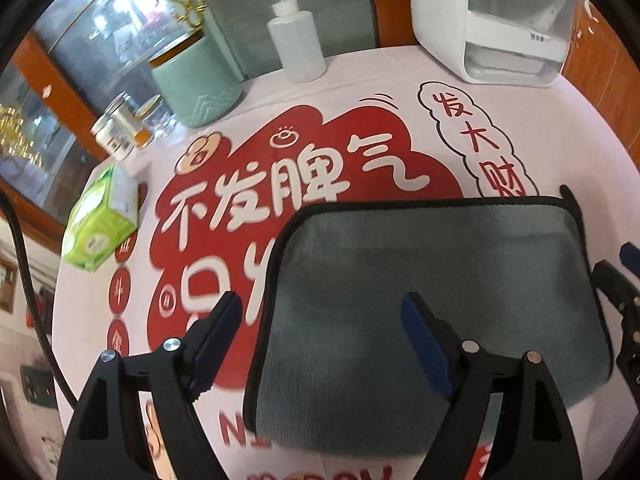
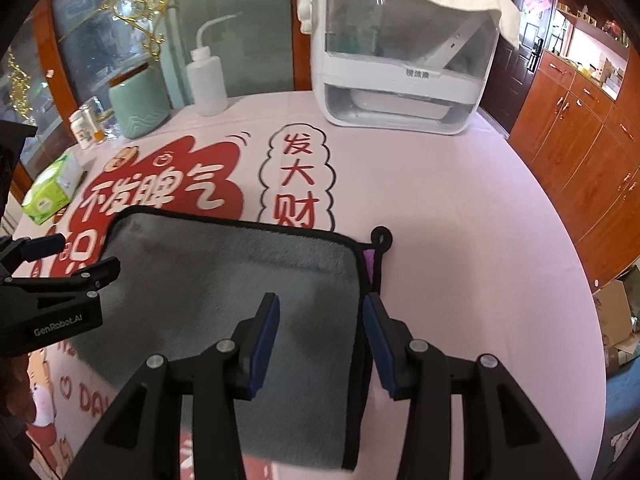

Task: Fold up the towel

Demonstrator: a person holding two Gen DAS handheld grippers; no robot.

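Grey towel (image 1: 436, 312) with black piping lies flat on the surface (image 2: 460, 216), near its front edge, over the lower part of the red-and-white printed cloth (image 1: 304, 184). In the right wrist view the towel (image 2: 224, 304) shows a black hanging loop (image 2: 381, 236) at its far right corner and a strip of purple underside beside it.

Left claw (image 1: 320, 336): jaws wide apart, holding nothing. It hovers over the towel's left border; one finger is over the printed cloth, the other over the grey pile. Whether either touches the fabric cannot be told.

Right claw (image 2: 322, 340): jaws apart, holding nothing, straddling the towel's right border, left finger above the pile, right finger just outside the piping. The left claw (image 2: 60, 264) shows at the left edge of this view, over the towel's left side.

Far side of the surface, well apart from the towel: white appliance with clear housing (image 2: 404, 64), a white cloth draped on top; squeeze wash bottle (image 1: 296, 40); pale green ceramic jar (image 1: 198, 80); small jars (image 1: 120, 128); green tissue pack (image 1: 100, 224) at the left edge.

Beyond: wooden cabinets (image 2: 576, 140) to the right.
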